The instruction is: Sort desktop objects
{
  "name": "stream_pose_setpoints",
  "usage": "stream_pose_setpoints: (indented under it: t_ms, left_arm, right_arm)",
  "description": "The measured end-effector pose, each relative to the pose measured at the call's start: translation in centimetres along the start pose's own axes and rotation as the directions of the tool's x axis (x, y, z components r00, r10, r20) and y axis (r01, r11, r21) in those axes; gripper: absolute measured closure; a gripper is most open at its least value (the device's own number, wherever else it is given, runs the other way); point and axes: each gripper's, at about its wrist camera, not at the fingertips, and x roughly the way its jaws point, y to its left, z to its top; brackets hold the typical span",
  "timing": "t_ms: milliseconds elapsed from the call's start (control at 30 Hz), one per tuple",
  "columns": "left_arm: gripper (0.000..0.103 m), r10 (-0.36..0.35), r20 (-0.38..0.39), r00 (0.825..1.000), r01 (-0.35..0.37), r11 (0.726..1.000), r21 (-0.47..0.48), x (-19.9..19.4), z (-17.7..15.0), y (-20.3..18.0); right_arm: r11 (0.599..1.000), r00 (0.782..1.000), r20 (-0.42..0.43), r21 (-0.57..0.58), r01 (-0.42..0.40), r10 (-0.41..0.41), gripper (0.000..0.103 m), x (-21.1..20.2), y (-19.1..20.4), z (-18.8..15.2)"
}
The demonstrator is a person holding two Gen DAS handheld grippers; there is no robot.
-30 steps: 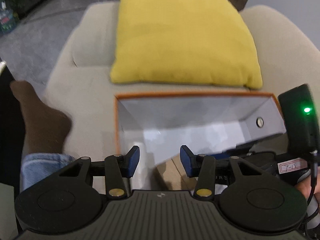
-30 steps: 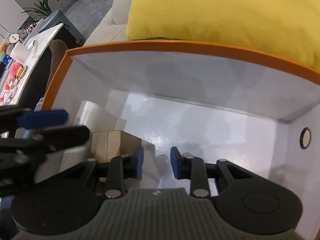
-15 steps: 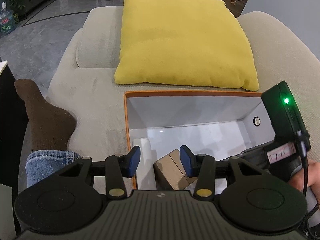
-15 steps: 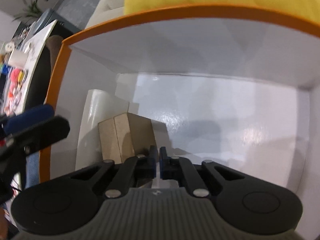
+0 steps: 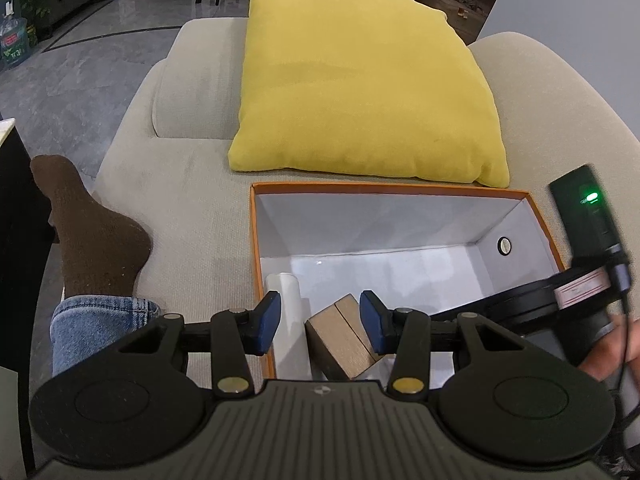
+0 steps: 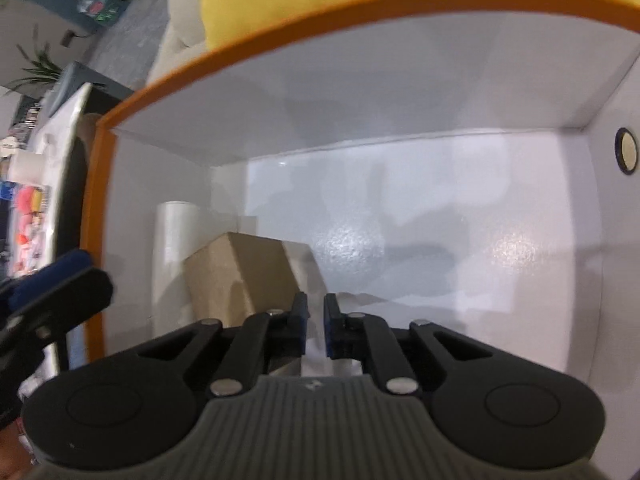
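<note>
Orange-rimmed box (image 5: pixel 536 216) on the sofa (image 5: pixel 168 184), holding a white roll (image 6: pixel 174 248) and a cardboard carton (image 6: pixel 244 272).

Left gripper (image 5: pixel 320 322) hovers spread and empty over the near rim; right gripper (image 6: pixel 316 326), jaws just opening to a narrow gap, pinches nothing. Risk: its tips sit beside the tilted carton and could knock it. No writing is legible; the red-lined sticker (image 5: pixel 584 286) is blurred.

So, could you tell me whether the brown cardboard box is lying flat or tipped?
Tipped. The brown cardboard box sits inside the orange-rimmed box, leaning against the white roll, one corner raised.
</note>
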Motion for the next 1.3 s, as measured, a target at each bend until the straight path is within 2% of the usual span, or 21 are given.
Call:
stream_pose_setpoints:
  t_ms: [67, 167, 267, 467, 567, 733, 967, 1300]
  left_arm:
    - [0.051, 0.001, 0.007, 1.000, -0.001, 1.000, -0.001, -0.3, -0.2, 0.0]
    - [0.051, 0.005, 0.028, 1.000, -0.005, 1.000, 0.002, -1.2, -0.6, 0.0]
    - [0.051, 0.015, 0.043, 0.999, -0.015, 1.000, -0.010, -1.9, -0.9, 0.3]
    - [0.051, 0.024, 0.047, 0.999, -0.023, 0.999, -0.027, -2.4, -1.3, 1.1]
    - [0.051, 0.021, 0.050, 0.999, -0.020, 0.999, -0.033, -2.6, -1.4, 1.5]
    - [0.052, 0.012, 0.057, 0.998, -0.010, 0.999, -0.037, -2.6, -1.4, 1.8]
    - [0.052, 0.016, 0.056, 0.998, -0.013, 0.998, -0.054, -2.7, -1.6, 2.5]
    - [0.052, 0.015, 0.045, 0.999, -0.012, 0.998, -0.059, -2.9, -1.8, 2.7]
  right_arm:
    - [0.999, 0.999, 0.033, -0.038, -0.008, 0.010, 0.079, -1.1, 0.7, -0.3]
    - [0.996, 0.996, 0.085, -0.091, -0.013, 0.021, 0.052, -2.4, 1.2, -0.7]
    - [0.989, 0.996, 0.064, -0.138, -0.046, 0.056, 0.051, -2.1, 2.3, -0.7]
    - [0.972, 0.999, 0.037, -0.235, 0.014, -0.005, 0.051, 0.2, 5.2, -0.8]
    - [0.981, 0.999, 0.041, -0.192, 0.037, -0.029, 0.053, 1.0, 5.3, -0.6]
    - [0.999, 0.998, 0.058, -0.030, -0.016, 0.017, 0.053, 1.2, 4.1, 0.3]
    - [0.999, 0.999, -0.030, -0.039, -0.026, 0.025, 0.053, 1.3, 5.0, -0.7]
    - [0.991, 0.999, -0.024, -0.129, -0.026, 0.023, 0.055, 0.9, 5.0, -0.7]
